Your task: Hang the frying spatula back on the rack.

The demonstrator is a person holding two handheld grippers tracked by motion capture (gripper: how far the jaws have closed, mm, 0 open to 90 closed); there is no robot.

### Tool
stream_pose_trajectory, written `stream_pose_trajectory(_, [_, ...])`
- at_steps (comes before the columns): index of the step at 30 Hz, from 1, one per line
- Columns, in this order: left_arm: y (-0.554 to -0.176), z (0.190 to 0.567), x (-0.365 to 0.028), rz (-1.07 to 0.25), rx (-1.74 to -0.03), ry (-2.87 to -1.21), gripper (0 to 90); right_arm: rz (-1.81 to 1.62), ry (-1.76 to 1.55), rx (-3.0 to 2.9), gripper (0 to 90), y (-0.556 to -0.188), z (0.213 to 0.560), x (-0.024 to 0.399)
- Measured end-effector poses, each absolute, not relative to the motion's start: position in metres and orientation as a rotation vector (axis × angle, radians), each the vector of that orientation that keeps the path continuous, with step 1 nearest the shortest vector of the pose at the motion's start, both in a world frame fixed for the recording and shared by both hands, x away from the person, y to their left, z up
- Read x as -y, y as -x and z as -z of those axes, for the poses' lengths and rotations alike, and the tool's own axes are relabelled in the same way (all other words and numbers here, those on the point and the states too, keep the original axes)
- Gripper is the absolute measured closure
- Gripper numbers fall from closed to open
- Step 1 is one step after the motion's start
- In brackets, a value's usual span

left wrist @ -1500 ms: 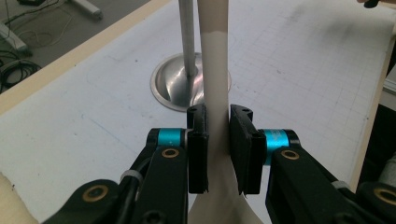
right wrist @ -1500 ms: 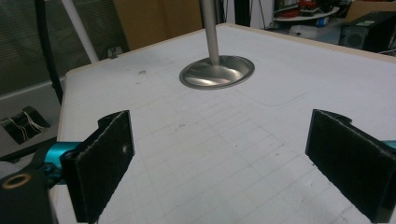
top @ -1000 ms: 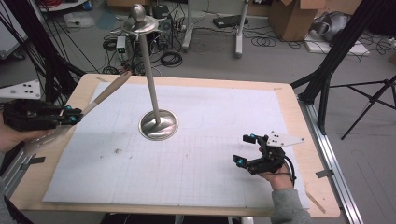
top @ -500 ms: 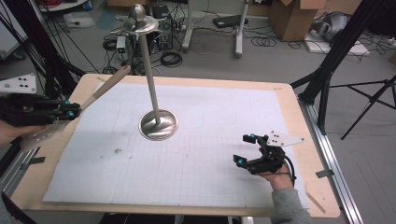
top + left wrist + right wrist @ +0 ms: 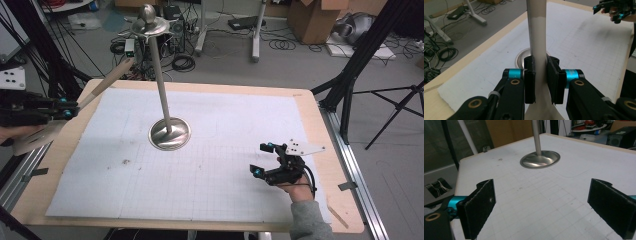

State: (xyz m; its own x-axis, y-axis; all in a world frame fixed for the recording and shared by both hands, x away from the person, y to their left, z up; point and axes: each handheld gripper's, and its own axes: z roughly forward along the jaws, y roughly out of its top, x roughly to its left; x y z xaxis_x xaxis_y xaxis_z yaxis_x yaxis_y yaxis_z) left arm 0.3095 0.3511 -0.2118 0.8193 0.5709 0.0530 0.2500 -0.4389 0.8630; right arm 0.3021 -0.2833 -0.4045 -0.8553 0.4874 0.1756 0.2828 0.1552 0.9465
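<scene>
shoehorn [image 5: 537, 37]: both ends cut off | stand [image 5: 540, 157]: top beyond upper edge

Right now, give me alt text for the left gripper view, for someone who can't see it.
The left gripper has its two black fingers shut on a long, flat cream-coloured handle that runs up and out of the top of the picture. Behind it, the round base of a metal stand sits on a white gridded sheet, and the right gripper waits at the top right corner.

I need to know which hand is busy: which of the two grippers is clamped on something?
The left gripper: its jaws pinch a long beige shoehorn. The right gripper rests on the table with jaws wide apart, holding nothing.
</scene>
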Motion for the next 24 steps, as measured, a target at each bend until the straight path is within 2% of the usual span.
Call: stream_pose_trajectory(24, [-0.304, 0.188, -0.362, -0.473, -0.597, -1.977, 77.2, -1.797, -0.759, -2.236, 6.9, -0.302, 0.404, 0.285])
